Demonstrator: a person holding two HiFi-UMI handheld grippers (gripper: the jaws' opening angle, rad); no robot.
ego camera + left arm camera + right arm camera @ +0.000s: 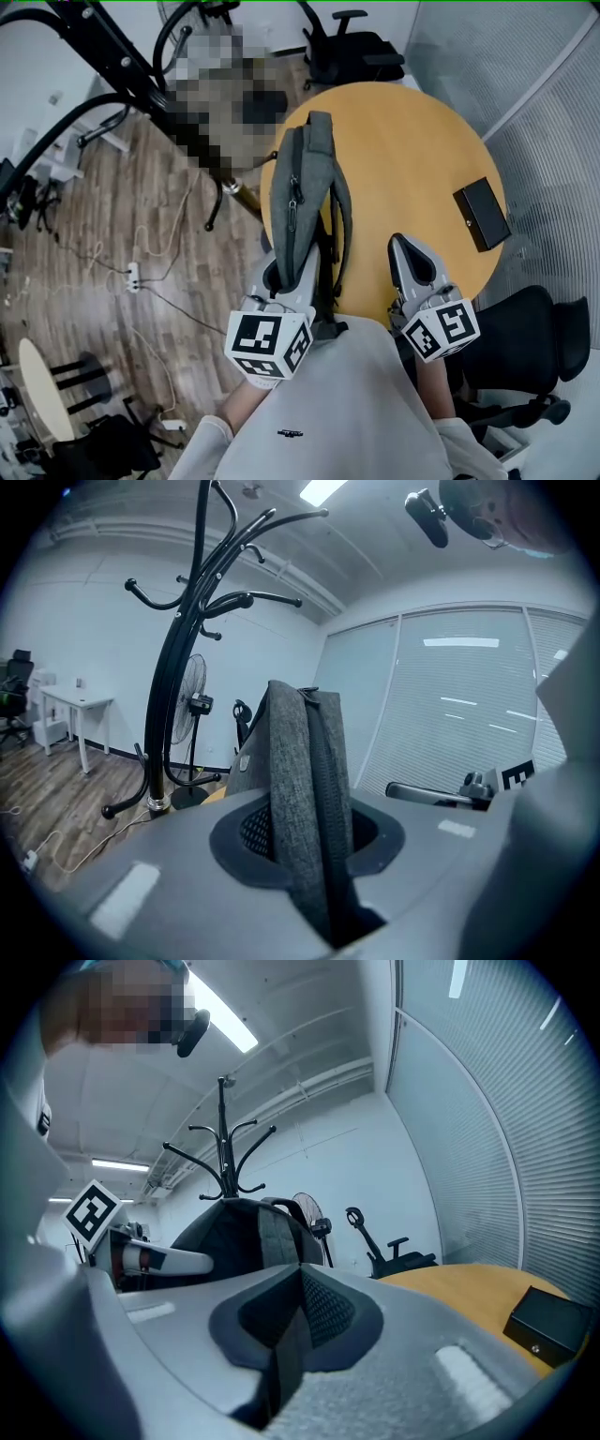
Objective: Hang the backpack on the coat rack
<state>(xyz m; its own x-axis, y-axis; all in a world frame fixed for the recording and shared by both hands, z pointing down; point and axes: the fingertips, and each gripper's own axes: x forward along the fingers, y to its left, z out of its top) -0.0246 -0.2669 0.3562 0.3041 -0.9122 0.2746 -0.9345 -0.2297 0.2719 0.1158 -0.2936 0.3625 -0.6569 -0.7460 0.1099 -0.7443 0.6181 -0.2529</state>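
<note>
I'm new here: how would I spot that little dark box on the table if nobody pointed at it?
Find the round wooden table, the biggest pale surface in the head view. Near its right edge, well apart from the grey backpack, lies the black box. It is the only flat, sharp-cornered black thing on the tabletop.

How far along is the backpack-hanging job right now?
Done: the left gripper is clamped on the grey backpack. In hand: the backpack is held up with the black coat rack ahead of it, while the right gripper is shut and empty. Left: getting a strap or handle over a hook; nothing hangs on the rack yet.
</note>
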